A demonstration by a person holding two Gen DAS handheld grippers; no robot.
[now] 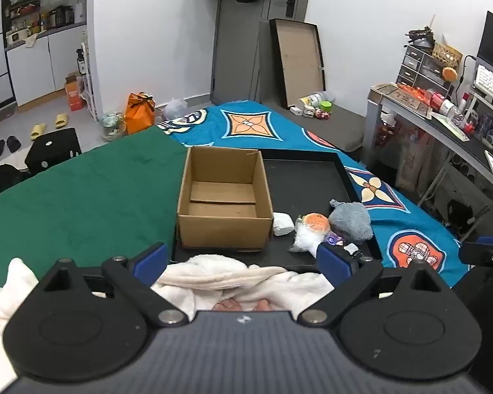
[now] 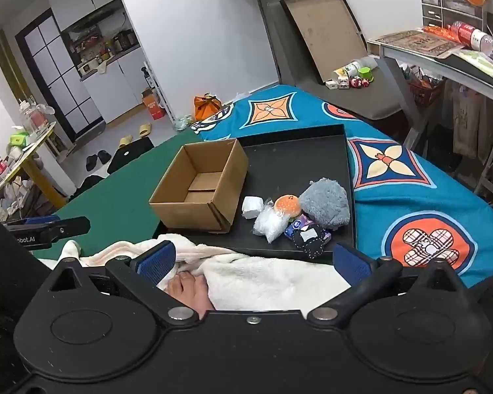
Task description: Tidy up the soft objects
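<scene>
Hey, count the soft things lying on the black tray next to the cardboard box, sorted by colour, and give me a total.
White: 2, a wrapped lump and a clear bag of white stuffing
Orange: 1, a round toy
Grey: 1, a furry plush
Purple: 1, a small packet
Black: 1, a small pouch
Total: 6

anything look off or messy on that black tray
The cardboard box stands empty on the black tray. The soft items, including a grey plush and a clear bag, lie heaped beside it.
</scene>
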